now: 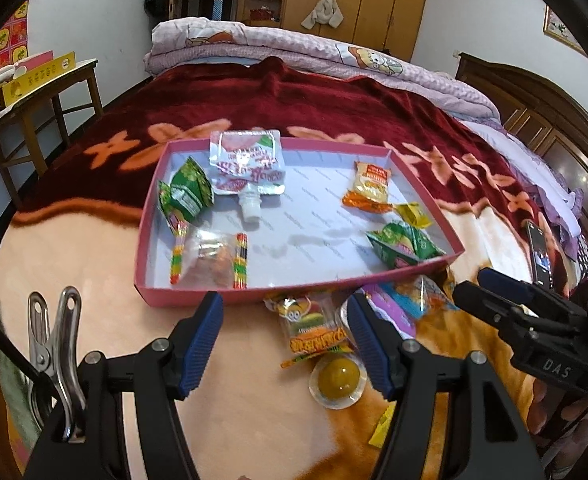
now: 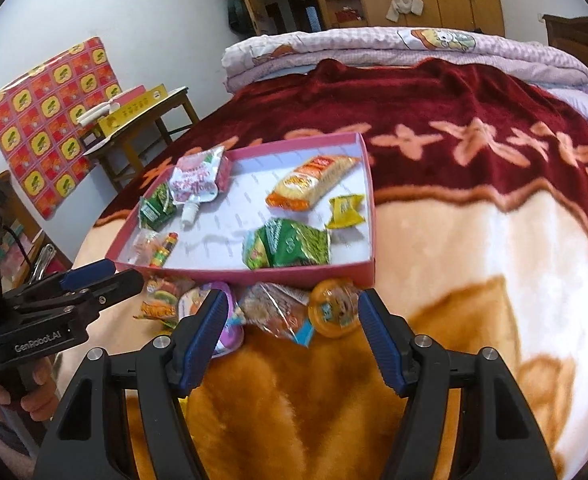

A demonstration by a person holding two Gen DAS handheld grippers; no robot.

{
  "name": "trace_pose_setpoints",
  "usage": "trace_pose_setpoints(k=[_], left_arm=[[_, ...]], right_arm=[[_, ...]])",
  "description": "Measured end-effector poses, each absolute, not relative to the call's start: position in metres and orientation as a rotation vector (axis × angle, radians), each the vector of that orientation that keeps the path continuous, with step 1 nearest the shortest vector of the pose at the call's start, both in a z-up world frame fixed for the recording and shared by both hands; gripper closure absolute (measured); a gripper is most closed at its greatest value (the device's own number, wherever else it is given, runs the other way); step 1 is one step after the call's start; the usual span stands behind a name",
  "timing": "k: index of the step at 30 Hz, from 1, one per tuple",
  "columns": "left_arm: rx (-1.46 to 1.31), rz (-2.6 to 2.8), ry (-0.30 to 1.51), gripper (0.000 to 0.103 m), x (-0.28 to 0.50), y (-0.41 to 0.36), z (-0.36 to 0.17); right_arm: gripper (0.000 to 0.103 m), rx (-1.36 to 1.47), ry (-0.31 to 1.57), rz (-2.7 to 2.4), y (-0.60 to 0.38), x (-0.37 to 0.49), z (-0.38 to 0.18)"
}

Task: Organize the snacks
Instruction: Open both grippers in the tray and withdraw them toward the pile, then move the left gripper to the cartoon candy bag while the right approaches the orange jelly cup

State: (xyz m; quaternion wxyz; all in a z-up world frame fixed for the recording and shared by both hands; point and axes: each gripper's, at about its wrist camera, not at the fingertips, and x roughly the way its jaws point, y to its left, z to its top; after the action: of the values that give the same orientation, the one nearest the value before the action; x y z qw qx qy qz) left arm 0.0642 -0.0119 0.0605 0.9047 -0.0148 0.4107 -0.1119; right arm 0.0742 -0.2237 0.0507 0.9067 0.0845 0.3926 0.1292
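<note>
Both grippers stand about half open, their blue pads apart with nothing gripped.

Between the fingers of the left gripper lie an orange-labelled candy pack and, nearer the camera, a round jelly cup, both flat on the blanket and just inside the right-hand pad.

The right gripper frames a clear cracker bag and an orange-lidded cup; a purple-rimmed cup sits against its left pad.

All these loose snacks crowd the near wall of the pink tray, touching or just beside it. Inside the tray: a green packet, a spout pouch and a clear bag along the left, a yellow-orange pack, a small yellow sweet and another green packet on the right. The tray's middle floor is bare.

The grippers are close side by side, each seen at the edge of the other's view. A phone lies on the blanket right of the tray; open blanket spreads beyond the tray and to its right.
</note>
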Motion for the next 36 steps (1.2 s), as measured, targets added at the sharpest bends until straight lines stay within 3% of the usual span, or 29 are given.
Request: trace_pose_setpoints(k=[22, 30, 33, 36], left_arm=[[-0.007, -0.216, 0.872, 0.035, 0.067, -0.025, 0.027], [-0.046, -0.226, 0.868, 0.035, 0.069, -0.021, 0.023], [-0.053, -0.236, 0.868, 0.038, 0.069, -0.021, 0.022], [-0.055, -0.251, 0.871, 0.047, 0.069, -0.021, 0.022]], right_arm=[[0.034, 0.225, 0.856, 0.224, -0.236, 0.087, 0.024], [0.043, 0.221, 0.847, 0.225, -0.232, 0.087, 0.021], [0.044, 0.229, 0.842, 0.229, -0.232, 0.088, 0.020], [0.046, 0.241, 0.835, 0.239, -0.234, 0.088, 0.021]])
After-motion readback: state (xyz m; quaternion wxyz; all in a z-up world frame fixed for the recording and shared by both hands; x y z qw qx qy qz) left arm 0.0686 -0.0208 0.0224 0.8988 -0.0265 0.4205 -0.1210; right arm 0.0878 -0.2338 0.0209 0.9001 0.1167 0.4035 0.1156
